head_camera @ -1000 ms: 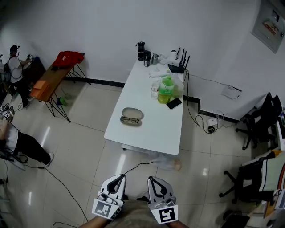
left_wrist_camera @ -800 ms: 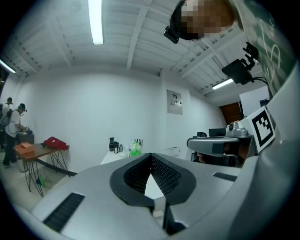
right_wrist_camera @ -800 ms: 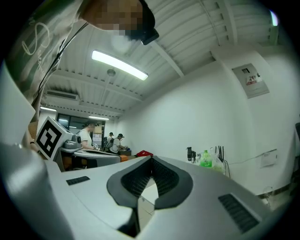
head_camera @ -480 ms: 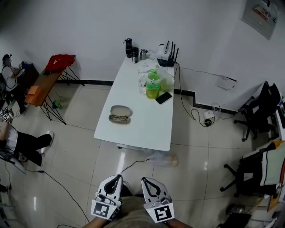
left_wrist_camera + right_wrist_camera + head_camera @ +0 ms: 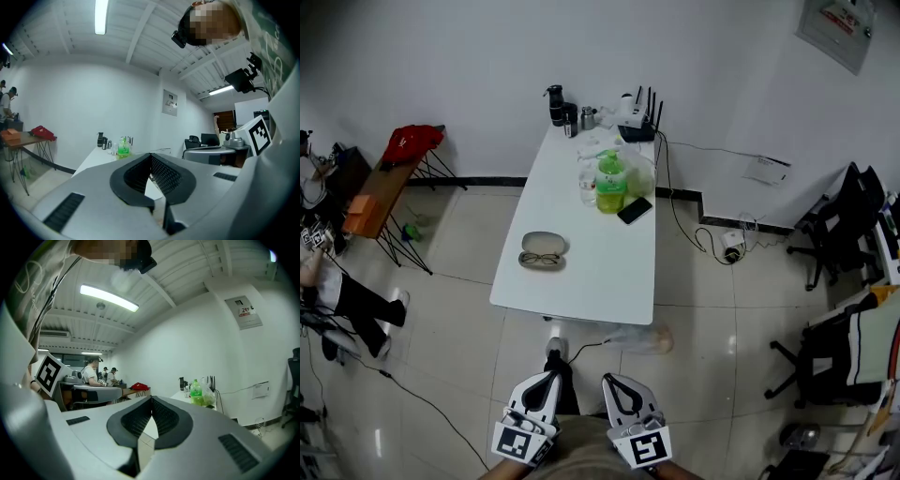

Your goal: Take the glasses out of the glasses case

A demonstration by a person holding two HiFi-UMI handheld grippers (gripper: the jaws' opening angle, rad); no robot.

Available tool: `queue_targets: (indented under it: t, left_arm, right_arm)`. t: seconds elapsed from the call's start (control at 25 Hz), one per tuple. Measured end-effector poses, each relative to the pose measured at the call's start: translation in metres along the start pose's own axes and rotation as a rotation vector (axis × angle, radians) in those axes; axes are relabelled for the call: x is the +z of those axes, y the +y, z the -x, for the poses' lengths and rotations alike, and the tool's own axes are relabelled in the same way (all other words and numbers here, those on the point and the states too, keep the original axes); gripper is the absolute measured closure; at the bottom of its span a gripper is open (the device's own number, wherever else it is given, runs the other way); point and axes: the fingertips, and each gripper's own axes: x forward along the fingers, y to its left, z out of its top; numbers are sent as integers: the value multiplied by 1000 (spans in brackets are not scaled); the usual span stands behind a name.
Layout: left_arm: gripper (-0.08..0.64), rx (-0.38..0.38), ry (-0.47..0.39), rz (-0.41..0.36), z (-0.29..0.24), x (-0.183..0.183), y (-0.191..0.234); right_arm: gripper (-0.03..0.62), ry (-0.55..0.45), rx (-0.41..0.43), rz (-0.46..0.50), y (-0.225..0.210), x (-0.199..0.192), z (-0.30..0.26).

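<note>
Jaws on your left gripper (image 5: 551, 377) and right gripper (image 5: 614, 381) are both closed tip to tip with nothing between them, held low by your body over the floor, well apart from the white table (image 5: 609, 281). Glasses (image 5: 540, 259) lie near the table's left edge, towards its near-left corner, just beside the near side of the glasses case (image 5: 543, 243). Past them you have a phone (image 5: 635, 210) and green bottle (image 5: 610, 184) mid-table, then a router (image 5: 639, 122) and dark flask (image 5: 555, 103) along the far edge.
</note>
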Motion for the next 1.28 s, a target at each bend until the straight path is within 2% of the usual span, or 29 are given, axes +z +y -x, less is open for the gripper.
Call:
queue_targets:
  t: [0.16,0.28,0.56,0.76,1.08,1.2,1.28]
  left_arm:
    - [555,-39,-61,38,-31,11,13]
    - [555,-78,-70,20,-54,19,36]
    - [555,-51,-62,39,-85,41,146]
    - [555,18,-130,31,-98,79,226]
    - [555,20,-80,116,-126,83,331]
    - [555,19,-63,102,-132,84,365]
    - [555,12,-77,99,-142,93,376]
  right_arm:
    - [581,10,-34,-4,-15,-3,-19]
    - [581,10,-58,-1,-23,0,-49]
    - [581,44,-22,35,0,24,-157]
    - [581,21,-74,-15,-8,47,-232]
    - [581,16,-181,6,-20,78,-329]
    - [581,17,-178,-4,-15,86,-349]
    - [581,-26,-156,-49,-14,95,-353]
